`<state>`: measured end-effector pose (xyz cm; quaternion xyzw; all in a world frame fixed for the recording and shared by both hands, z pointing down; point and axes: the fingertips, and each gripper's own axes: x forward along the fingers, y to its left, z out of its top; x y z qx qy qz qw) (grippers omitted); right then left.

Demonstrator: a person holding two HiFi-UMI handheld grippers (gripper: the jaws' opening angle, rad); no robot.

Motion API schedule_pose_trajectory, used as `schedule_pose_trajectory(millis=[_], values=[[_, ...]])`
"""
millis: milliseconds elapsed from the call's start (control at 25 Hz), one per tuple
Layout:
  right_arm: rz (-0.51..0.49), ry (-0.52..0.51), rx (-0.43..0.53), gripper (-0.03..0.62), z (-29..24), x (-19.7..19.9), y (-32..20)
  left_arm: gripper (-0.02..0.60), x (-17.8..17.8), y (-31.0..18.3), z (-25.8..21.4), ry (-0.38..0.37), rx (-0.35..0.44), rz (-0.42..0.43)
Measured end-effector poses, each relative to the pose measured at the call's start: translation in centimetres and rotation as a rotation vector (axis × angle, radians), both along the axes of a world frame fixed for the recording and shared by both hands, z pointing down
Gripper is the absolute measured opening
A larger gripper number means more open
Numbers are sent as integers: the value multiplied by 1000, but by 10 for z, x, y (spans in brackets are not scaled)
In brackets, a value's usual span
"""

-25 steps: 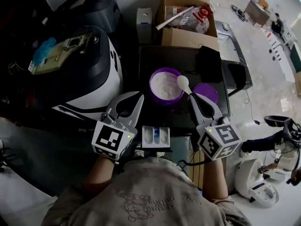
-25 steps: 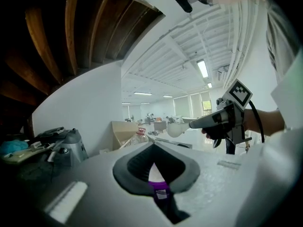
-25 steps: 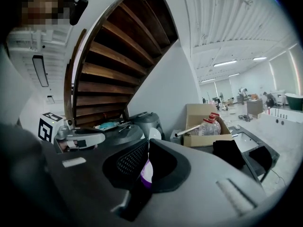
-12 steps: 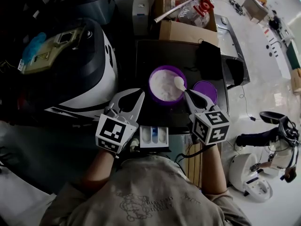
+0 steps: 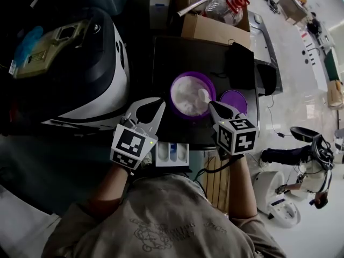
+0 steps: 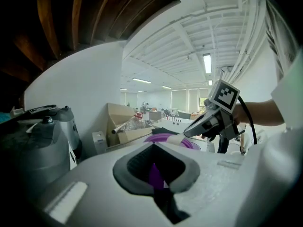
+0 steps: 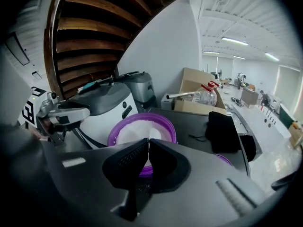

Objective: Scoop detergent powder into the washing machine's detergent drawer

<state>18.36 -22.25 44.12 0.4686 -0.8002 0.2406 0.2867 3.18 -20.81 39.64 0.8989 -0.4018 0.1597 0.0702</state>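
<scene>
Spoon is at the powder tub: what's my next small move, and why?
Probably dip the spoon down into the powder and load it. The right tool is shut on its handle, its bowl sits over the powder at the right edge of the tub, and the drawer stands open on the tub's near side, ready for a scoop.

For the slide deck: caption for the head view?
Right gripper holds a white spoon over the purple powder tub; left gripper open, empty.
</scene>
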Motion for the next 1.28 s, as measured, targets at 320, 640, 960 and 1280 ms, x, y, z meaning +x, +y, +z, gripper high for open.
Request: schedule_pose_trajectory(millis=[320,640,960,1280], values=[[-8,68,-80,35,20,0,-2,0,-9,2,17,-13,-34,3],[-44,87,-133,34,26,-7,0,0,-13,5,21,-7,-42,4],[-120,116,-211,34,36,-21,5,0,-20,7,21,-7,-38,-4],[-141,31,-270,34,40,-33,8,0,-28,13,22,-12,-40,-18]])
